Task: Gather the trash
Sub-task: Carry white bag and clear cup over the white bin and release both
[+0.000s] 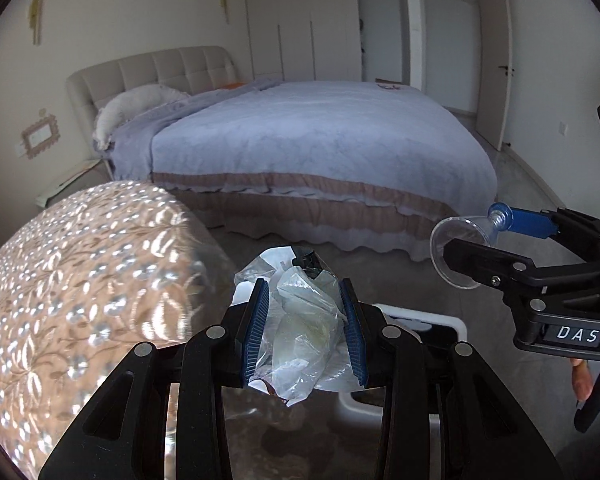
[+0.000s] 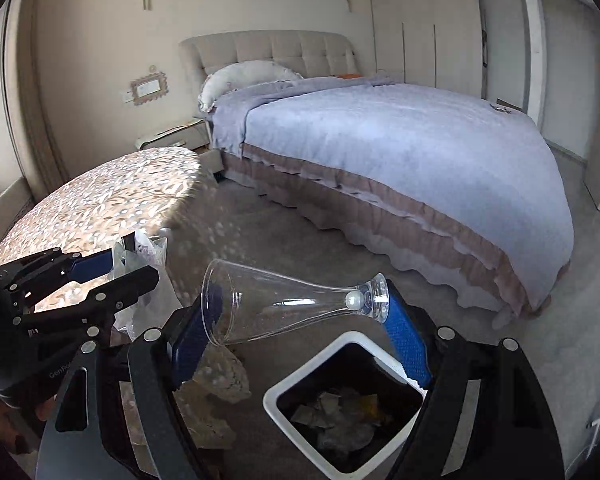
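Presently the left gripper (image 1: 306, 332) clamps crumpled clear plastic wrapping (image 1: 304, 320), the right gripper (image 2: 300, 320) grips a clear plastic goblet (image 2: 292, 304) above the white-rimmed square bin (image 2: 274, 394); release appears next.

Two grippers: left gripper (image 1: 306, 334), right gripper (image 2: 300, 322). One crumpled plastic bag (image 1: 300, 336). One clear plastic cup (image 2: 288, 306). One white-rimmed trash bin (image 2: 346, 404). One round table (image 2: 100, 200). One bed (image 2: 400, 152), with one pillow (image 2: 244, 76).
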{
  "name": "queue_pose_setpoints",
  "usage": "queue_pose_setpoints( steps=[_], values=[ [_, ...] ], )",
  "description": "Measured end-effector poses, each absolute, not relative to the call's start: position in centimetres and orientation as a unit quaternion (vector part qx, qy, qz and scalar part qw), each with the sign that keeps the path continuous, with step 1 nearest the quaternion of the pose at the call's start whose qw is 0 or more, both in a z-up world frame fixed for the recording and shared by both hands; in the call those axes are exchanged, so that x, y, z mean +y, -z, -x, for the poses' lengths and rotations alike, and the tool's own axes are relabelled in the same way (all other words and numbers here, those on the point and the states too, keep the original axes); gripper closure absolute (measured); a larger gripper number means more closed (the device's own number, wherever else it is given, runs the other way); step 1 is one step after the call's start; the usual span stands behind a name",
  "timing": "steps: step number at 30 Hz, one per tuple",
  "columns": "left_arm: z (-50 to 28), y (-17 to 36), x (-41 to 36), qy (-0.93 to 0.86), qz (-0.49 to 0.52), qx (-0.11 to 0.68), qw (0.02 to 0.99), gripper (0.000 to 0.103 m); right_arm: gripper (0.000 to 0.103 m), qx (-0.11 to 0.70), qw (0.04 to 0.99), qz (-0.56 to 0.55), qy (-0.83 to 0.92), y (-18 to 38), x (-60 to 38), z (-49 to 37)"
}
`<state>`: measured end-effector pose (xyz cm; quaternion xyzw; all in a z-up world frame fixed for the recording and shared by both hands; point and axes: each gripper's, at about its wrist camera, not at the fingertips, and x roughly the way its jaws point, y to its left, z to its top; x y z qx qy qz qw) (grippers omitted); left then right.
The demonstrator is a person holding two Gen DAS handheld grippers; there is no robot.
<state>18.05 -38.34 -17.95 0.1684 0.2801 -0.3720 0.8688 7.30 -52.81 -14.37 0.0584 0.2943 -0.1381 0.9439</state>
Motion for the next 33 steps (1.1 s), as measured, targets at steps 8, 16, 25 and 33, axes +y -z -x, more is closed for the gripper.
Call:
queue_pose_setpoints(
  steps=[8,16,25,33],
  values=[
    [-16.8,24.0,-44.6,0.434,-0.204,0.316,0.819,0.067,0.024,0.309,0.932,-0.076,0.173,17.3,-56.6,-6.6],
    [-16.7,29.1,-49.1,0.467,-0.241,0.357,0.772,0.064,0.024,0.333,0.918,-0.089,0.194,19.7,-59.8,-6.6],
    [-17.0,32.5,-51.7,0.476,-0.263,0.389,0.744,0.005,0.024,0.373,0.894,-0.13,0.21,23.4,-63.4,-7.2],
    [-17.5,30.5,-48.8,0.463,-0.288,0.353,0.761,0.005,0.024,0.404,0.885,-0.134,0.188,26.0,-63.0,-9.1]
  ],
)
